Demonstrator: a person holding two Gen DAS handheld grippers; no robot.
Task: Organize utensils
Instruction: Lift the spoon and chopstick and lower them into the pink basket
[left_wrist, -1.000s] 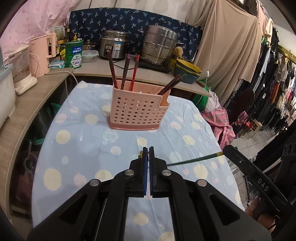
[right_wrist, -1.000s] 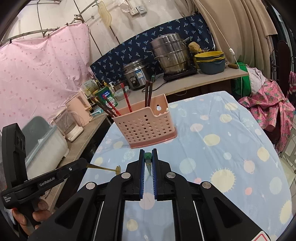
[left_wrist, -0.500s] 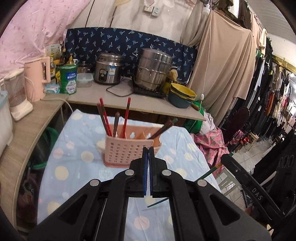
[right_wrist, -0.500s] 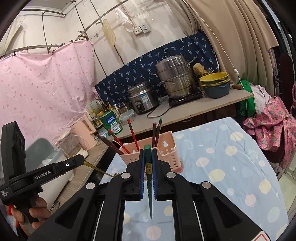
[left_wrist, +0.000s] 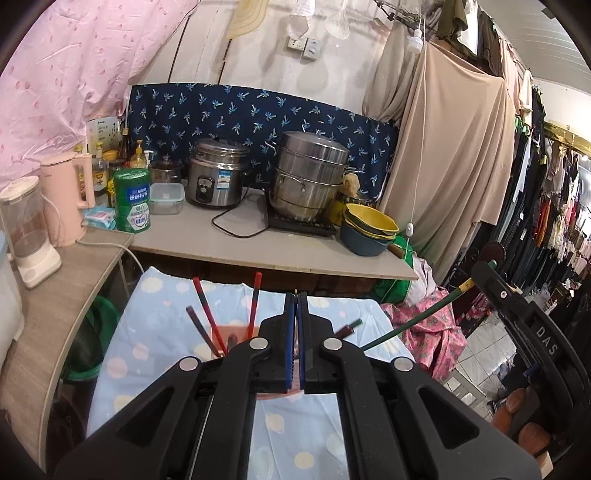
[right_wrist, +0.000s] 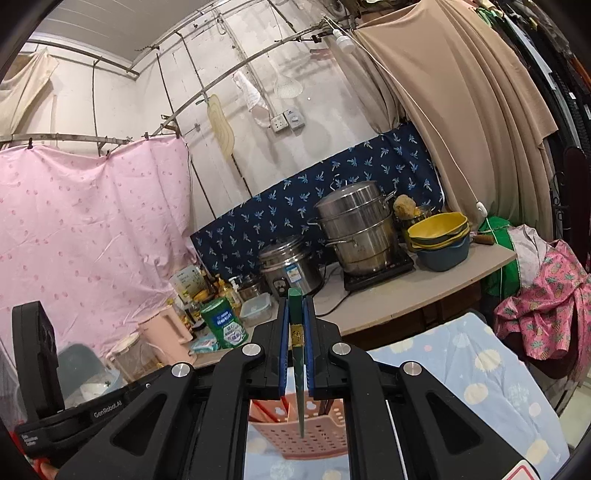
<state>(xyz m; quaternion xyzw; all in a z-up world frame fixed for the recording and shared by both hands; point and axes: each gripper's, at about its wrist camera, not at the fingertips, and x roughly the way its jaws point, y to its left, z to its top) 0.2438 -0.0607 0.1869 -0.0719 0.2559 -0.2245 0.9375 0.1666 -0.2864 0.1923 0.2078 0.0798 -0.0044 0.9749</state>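
Observation:
My right gripper (right_wrist: 295, 301) is shut on a green chopstick (right_wrist: 300, 387) with a gold band, which hangs tip-down over the pink perforated holder (right_wrist: 332, 432). The left wrist view shows that gripper (left_wrist: 480, 271) at the right, with the green chopstick (left_wrist: 413, 317) slanting toward the holder. My left gripper (left_wrist: 295, 295) is shut on a thin chopstick; only its end shows at the tips. The holder (left_wrist: 221, 328) sits mostly hidden behind the left fingers and contains red chopsticks (left_wrist: 207, 314) and dark ones (left_wrist: 347, 328).
The holder stands on a table with a blue dotted cloth (left_wrist: 162, 332). Behind it a counter carries a rice cooker (left_wrist: 216, 177), a steamer pot (left_wrist: 310, 173), stacked bowls (left_wrist: 369, 229), a green tin (left_wrist: 132, 201) and a pink kettle (left_wrist: 66, 199). Hanging clothes fill the right side.
Both grippers have risen and tipped upward, each still shut on its chopstick. The holder has dropped low in both views and now sits partly behind the fingers.

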